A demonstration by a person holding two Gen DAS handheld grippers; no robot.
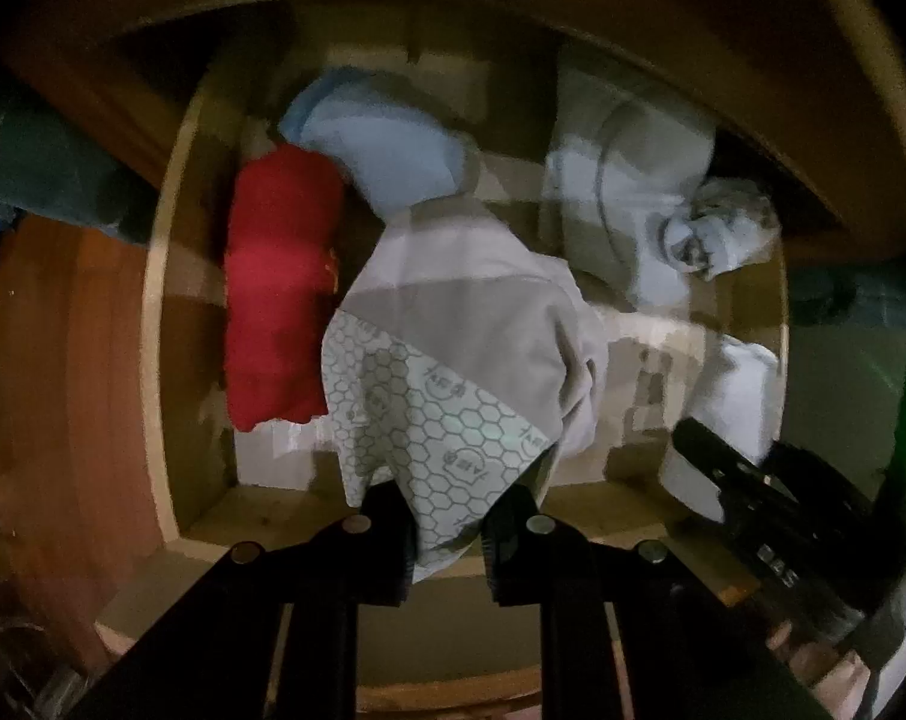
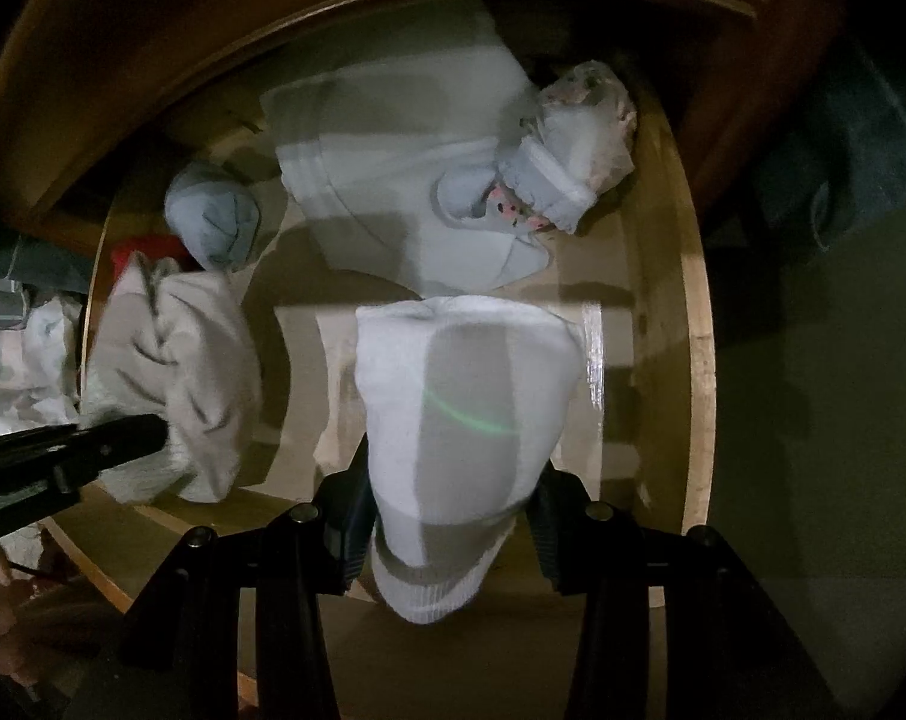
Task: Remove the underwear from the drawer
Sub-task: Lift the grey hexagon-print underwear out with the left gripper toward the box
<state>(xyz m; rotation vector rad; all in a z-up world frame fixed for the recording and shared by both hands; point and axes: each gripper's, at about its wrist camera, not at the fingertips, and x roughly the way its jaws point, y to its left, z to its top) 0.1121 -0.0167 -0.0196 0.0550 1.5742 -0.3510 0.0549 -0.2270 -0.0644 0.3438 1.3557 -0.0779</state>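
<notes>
Both hand-held grippers are mid-extraction: the left (image 1: 444,531) pinches grey patterned underwear (image 1: 453,372) above the drawer (image 1: 171,252), the right (image 2: 447,531) clamps a white garment (image 2: 465,396); next, lift both clear.

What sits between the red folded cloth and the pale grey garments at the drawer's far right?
In the left wrist view, a light blue folded garment and the hexagon-printed grey underwear lie between the red cloth and the pale grey garments.

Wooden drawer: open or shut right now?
Open: the wooden drawer shows its inside, with a folded red cloth and pale garments lying in it.
</notes>
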